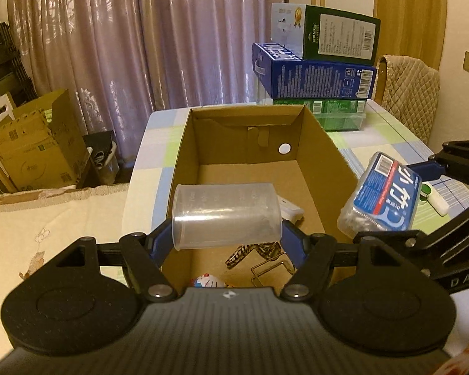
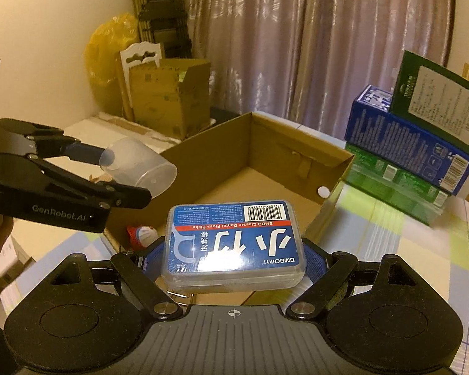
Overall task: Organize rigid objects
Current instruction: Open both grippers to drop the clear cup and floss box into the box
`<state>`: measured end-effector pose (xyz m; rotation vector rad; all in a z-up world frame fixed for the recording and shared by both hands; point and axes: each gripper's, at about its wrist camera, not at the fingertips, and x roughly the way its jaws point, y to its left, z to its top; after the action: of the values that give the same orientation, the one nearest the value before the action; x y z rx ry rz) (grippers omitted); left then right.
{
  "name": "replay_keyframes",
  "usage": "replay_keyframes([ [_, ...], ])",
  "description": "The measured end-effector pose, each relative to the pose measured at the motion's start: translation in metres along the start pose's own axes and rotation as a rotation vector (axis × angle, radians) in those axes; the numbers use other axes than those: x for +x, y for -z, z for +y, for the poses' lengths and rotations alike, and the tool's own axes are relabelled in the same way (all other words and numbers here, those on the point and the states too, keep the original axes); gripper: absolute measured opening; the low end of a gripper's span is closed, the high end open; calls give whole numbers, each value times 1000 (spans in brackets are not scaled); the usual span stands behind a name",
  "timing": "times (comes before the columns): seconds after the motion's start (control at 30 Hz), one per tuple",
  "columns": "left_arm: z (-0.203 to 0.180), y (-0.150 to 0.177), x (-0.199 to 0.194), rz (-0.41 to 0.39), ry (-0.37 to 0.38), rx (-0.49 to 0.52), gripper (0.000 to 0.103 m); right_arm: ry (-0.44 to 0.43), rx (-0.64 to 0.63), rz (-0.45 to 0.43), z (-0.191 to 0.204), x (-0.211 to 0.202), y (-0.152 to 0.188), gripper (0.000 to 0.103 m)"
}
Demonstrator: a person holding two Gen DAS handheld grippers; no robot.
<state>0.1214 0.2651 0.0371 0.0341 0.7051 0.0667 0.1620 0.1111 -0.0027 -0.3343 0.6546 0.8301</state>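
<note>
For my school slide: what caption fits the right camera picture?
Right gripper carries a floss-pick case toward the open cardboard box.

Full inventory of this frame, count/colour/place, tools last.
Clear plastic measuring cup: 1, translucent, held sideways over the box.
Blue-labelled clear dental floss pick case: 1, held at the box's right edge.
Open brown cardboard box: 1, on the checked table.
Small items inside the box: several, including a white object, zebra-pattern clips, a Doraemon figure.
Stacked cartons: 3, dark green over blue over green, behind the box.
Small white and green items: on the table right of the box.
Left tool: shut on cup.
Right tool: shut on case.
</note>
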Motion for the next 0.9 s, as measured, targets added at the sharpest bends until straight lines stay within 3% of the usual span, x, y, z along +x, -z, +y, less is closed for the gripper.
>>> replay_keyframes([
  [0.5,-2,8,14,29,21,-14,68,-9,36,29,-4,9,6,83],
  [0.63,-3,9,16,34,24,-17,60,-8,41,33,-5,10,8,83],
  [0.9,-3,9,15,27,17,-20,60,-13,52,35,-6,9,10,83],
])
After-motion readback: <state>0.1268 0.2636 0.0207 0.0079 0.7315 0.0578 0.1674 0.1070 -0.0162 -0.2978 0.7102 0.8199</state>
